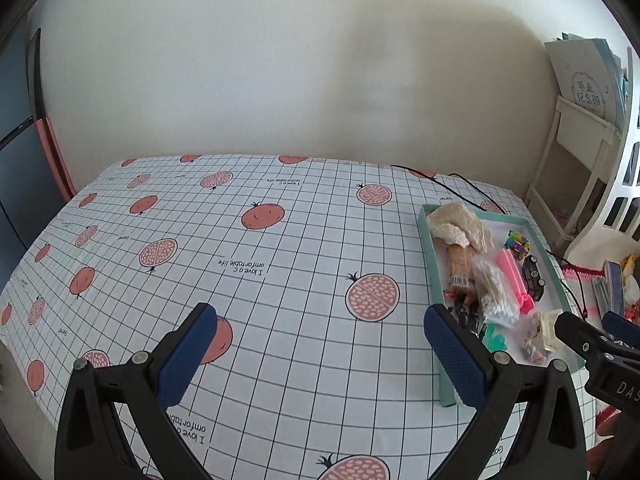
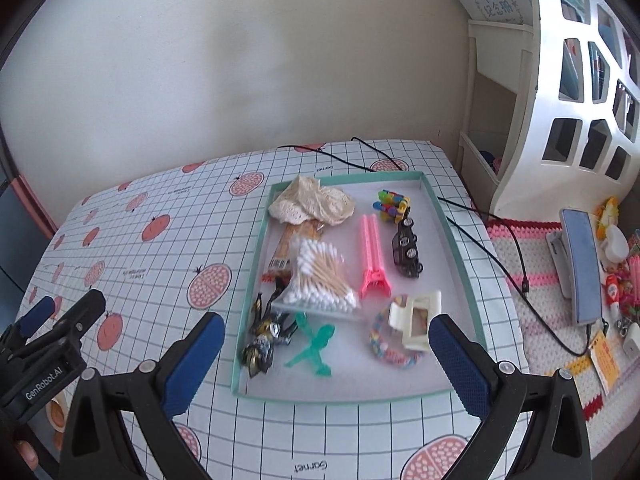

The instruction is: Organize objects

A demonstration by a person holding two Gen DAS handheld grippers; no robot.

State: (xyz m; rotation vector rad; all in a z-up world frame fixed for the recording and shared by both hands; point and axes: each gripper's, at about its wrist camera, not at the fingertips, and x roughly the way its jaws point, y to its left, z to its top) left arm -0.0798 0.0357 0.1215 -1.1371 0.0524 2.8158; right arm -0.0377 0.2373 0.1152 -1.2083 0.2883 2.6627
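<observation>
A shallow teal-rimmed tray (image 2: 452,224) lies on the table's right side and holds several small things: a cream lace cloth (image 2: 312,202), a bag of cotton swabs (image 2: 320,276), a pink clip (image 2: 374,258), a black toy car (image 2: 406,248), a colourful block toy (image 2: 390,204), a dark figurine (image 2: 266,338), a green plastic figure (image 2: 314,346), a bead bracelet (image 2: 386,348) and a cream frame piece (image 2: 416,320). My right gripper (image 2: 326,354) is open and empty above the tray's near end. My left gripper (image 1: 322,354) is open and empty over the tablecloth, left of the tray (image 1: 430,256).
The table wears a gridded cloth with pomegranate prints (image 1: 256,240). A black cable (image 2: 516,248) runs past the tray's right side. A crocheted mat (image 2: 532,280) with a stapler (image 2: 580,264) and trinkets lies right. A white shelf unit (image 2: 560,92) stands at back right.
</observation>
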